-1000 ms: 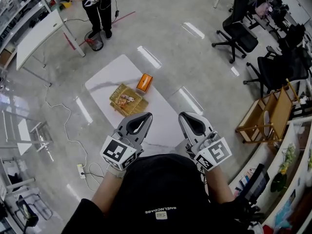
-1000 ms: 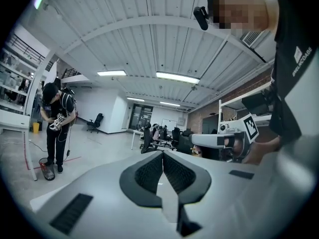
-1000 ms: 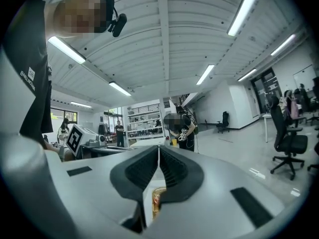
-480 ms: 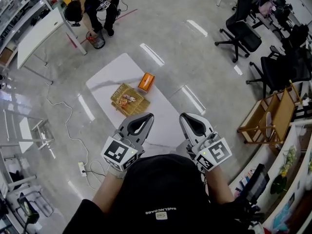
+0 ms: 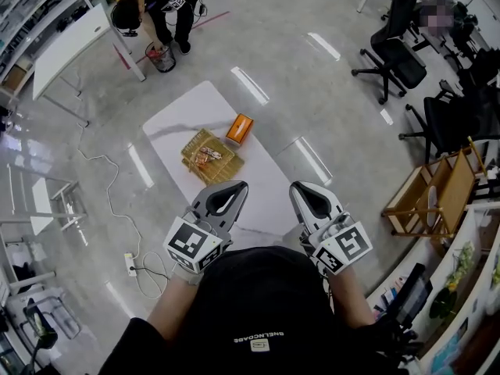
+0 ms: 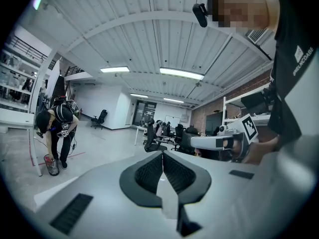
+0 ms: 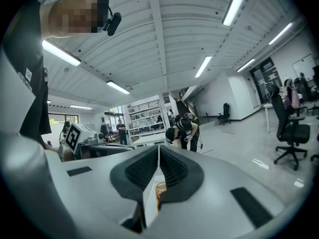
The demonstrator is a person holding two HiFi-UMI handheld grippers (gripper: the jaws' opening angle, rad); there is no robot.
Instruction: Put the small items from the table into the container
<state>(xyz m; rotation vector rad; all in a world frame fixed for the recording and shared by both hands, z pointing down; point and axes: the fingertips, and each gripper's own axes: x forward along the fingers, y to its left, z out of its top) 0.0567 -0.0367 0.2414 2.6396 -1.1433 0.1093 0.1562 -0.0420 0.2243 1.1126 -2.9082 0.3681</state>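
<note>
Glossy grey floor bearing a white table (image 5: 183,108); on the table, a woven container (image 5: 219,170) holding small items (image 5: 205,156); orange box (image 5: 240,129) just right of it; left gripper (image 5: 234,186) and right gripper (image 5: 301,187) over the table's near edge, jaws clenched, empty.

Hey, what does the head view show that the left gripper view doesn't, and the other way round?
Only the head view: the woven tray holding small items, the orange box, and a power strip on the floor. Only the left gripper view: ceiling lights and the wearer's head camera. Both: the left gripper and right gripper, a person bending over, and office chairs.
</note>
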